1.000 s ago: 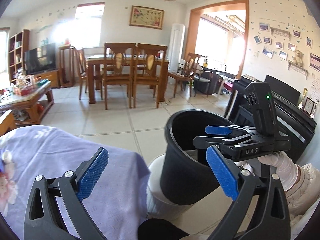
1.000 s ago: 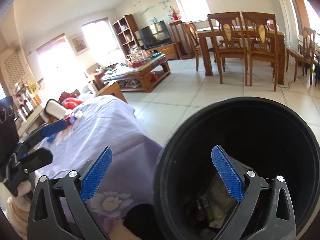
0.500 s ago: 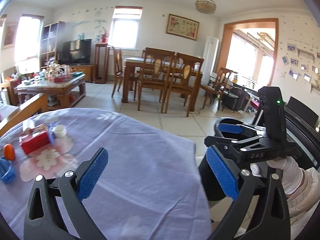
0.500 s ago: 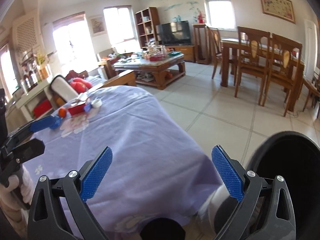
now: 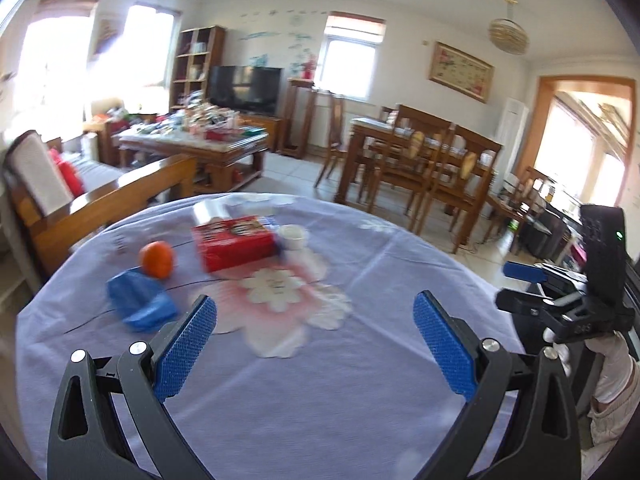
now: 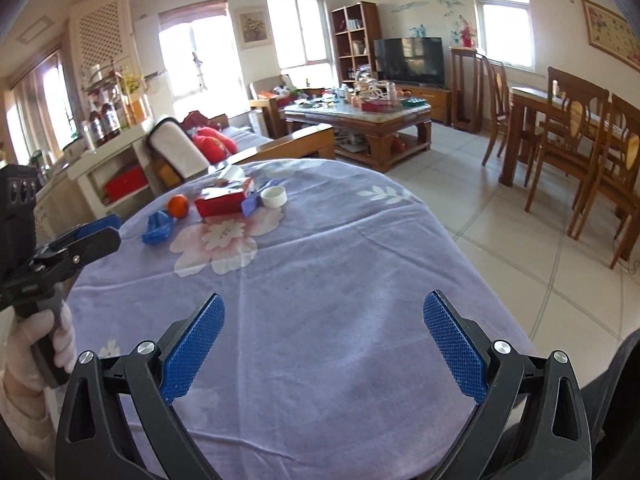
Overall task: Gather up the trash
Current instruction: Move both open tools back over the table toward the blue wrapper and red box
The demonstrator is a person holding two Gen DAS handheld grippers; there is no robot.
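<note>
While your left tool [image 5: 314,334] and right tool [image 6: 323,334] gaped empty, blue wrappers [image 5: 141,305] beside the orange [image 5: 157,259] awaited collection.

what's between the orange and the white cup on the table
The red box lies between the orange and the white cup, clearest in the right wrist view.

The near half of the desk [image 6: 340,280] is bare cloth, open under both spread sets of fingers. Farther in, a cluster blocks the way: a blue wrapper [image 5: 140,306] nearest, an orange [image 5: 157,259] just behind it, a red box [image 5: 234,242] beside that, and a white cup [image 5: 293,236] right of the box. Right of the cup the cloth lies free to the edge. A sofa [image 6: 208,152] stands past the far edge.
</note>
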